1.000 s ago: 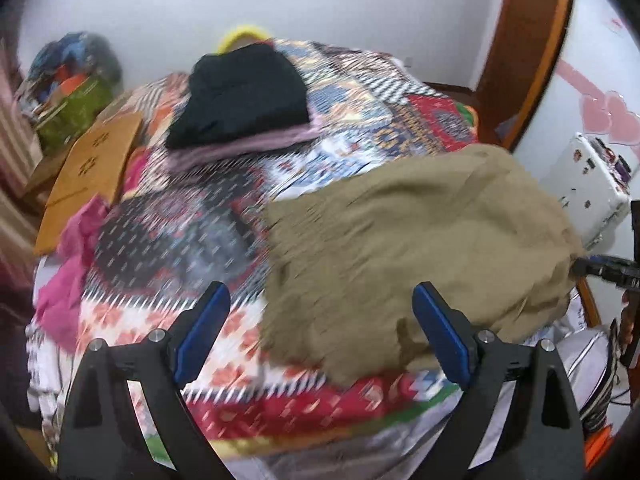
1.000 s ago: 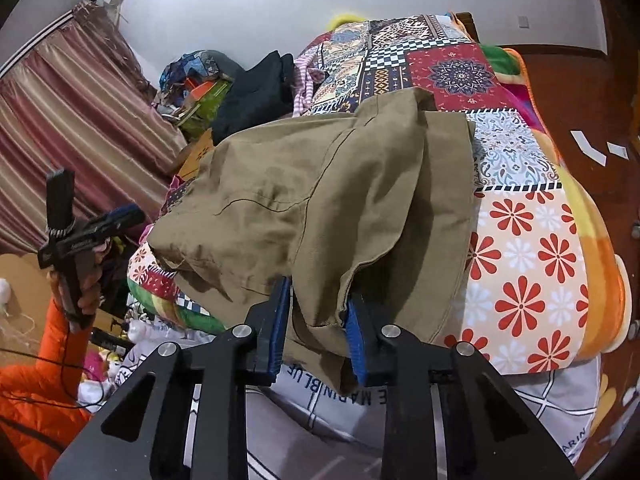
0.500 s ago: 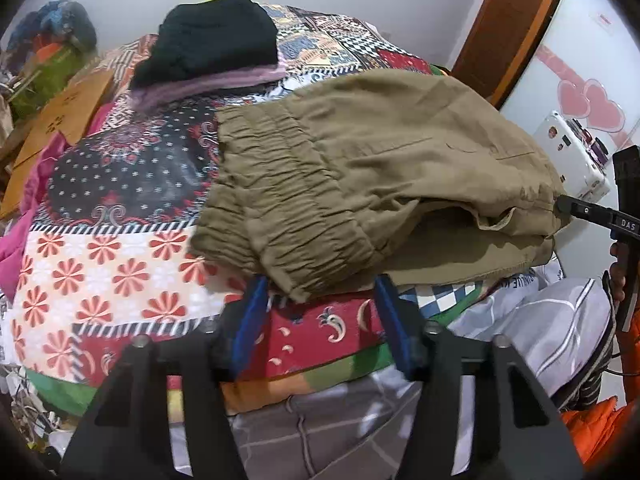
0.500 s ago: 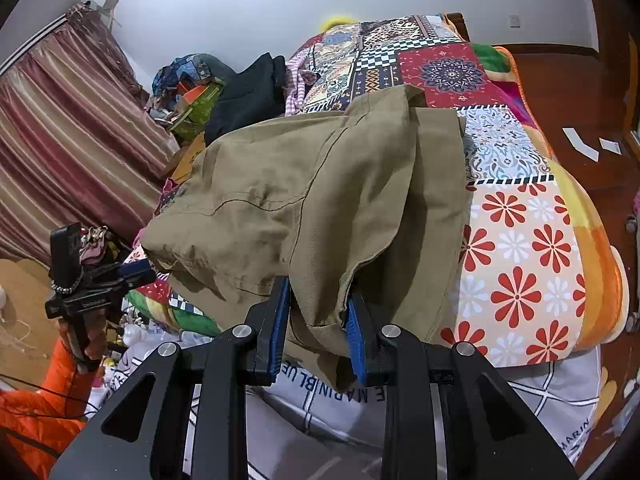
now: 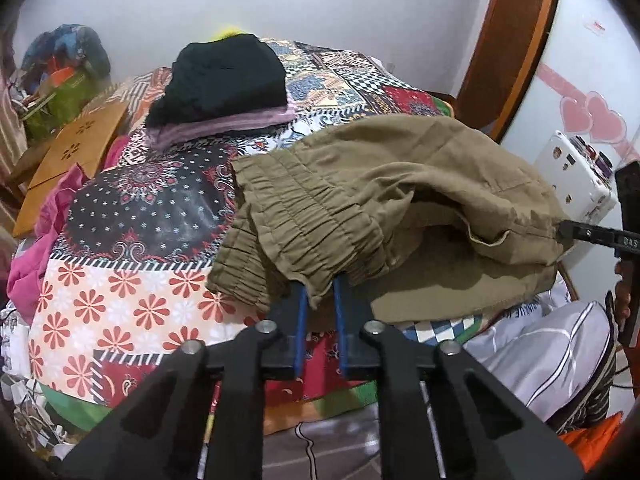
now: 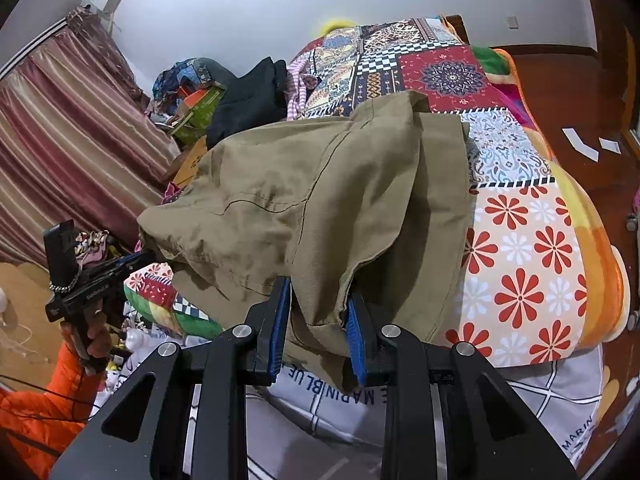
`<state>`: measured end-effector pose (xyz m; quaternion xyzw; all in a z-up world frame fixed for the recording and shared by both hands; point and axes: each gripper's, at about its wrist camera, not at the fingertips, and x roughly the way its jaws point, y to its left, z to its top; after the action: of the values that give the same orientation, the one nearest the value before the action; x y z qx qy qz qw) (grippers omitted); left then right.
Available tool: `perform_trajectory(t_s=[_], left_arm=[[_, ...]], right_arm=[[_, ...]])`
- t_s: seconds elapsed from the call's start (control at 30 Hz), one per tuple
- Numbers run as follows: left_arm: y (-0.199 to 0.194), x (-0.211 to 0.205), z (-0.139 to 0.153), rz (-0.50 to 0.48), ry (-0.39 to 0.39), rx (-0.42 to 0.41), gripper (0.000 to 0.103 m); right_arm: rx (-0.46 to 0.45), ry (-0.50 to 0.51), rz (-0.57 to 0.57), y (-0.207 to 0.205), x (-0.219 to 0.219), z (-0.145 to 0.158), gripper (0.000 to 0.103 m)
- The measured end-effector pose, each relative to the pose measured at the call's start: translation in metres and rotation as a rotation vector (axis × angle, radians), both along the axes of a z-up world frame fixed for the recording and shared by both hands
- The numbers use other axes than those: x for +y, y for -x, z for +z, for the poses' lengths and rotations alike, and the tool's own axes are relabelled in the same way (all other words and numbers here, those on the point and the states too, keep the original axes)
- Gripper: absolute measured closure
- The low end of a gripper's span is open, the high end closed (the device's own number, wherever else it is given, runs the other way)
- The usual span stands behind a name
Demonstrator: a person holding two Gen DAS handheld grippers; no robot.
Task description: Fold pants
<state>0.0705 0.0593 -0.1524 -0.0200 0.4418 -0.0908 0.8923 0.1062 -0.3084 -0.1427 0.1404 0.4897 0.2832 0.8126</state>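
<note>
Since the earlier frame, left gripper (image 5: 319, 300) has advanced to the olive-khaki cotton pants (image 5: 400, 208) and its blue jaws have just closed, now pinching the gathered elastic waistband at the patchwork blanket's (image 5: 132, 304) near edge. Right wrist view: right gripper (image 6: 316, 304) unmoved, clamping a hanging fold of the pants; garment lies bunched on the blanket.

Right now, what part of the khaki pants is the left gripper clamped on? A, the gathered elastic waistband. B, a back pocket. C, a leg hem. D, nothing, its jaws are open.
A: the left gripper has just closed its jaws on the ruched waistband edge of the pants.
</note>
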Motion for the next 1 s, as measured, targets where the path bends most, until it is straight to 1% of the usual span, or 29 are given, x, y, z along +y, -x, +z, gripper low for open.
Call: perform_trajectory(t_s=[0.1, 0.23, 0.33, 0.5, 0.67, 0.7, 0.9, 0.93, 1.0], left_arm=[[-0.004, 0.004, 0.008, 0.005, 0.008, -0.006, 0.093], [-0.009, 0.003, 0.019, -0.016, -0.033, -0.032, 0.093], [-0.012, 0.006, 0.028, -0.023, -0.062, -0.055, 0.094], [-0.021, 0.022, 0.036, -0.025, -0.057, -0.065, 0.094], [-0.022, 0.036, 0.030, -0.011, -0.047, -0.044, 0.094], [-0.022, 0.040, 0.026, -0.005, -0.042, -0.034, 0.094], [-0.026, 0.056, 0.002, 0.037, -0.068, 0.017, 0.094], [-0.027, 0.059, -0.002, 0.046, -0.073, 0.028, 0.100], [-0.031, 0.065, -0.012, 0.073, -0.092, 0.051, 0.101]], right_arm=[[-0.028, 0.004, 0.009, 0.004, 0.002, 0.008, 0.080], [-0.062, 0.014, 0.016, 0.011, 0.007, 0.020, 0.080], [-0.079, 0.016, 0.021, 0.018, 0.012, 0.027, 0.087], [-0.078, 0.023, 0.017, 0.025, 0.018, 0.028, 0.088], [-0.063, 0.030, 0.020, 0.028, 0.022, 0.024, 0.089], [-0.055, 0.031, 0.024, 0.027, 0.023, 0.022, 0.089], [0.000, 0.038, 0.050, 0.026, 0.034, 0.004, 0.090], [0.012, 0.040, 0.055, 0.026, 0.036, 0.000, 0.090], [0.026, 0.041, 0.063, 0.026, 0.039, -0.006, 0.090]])
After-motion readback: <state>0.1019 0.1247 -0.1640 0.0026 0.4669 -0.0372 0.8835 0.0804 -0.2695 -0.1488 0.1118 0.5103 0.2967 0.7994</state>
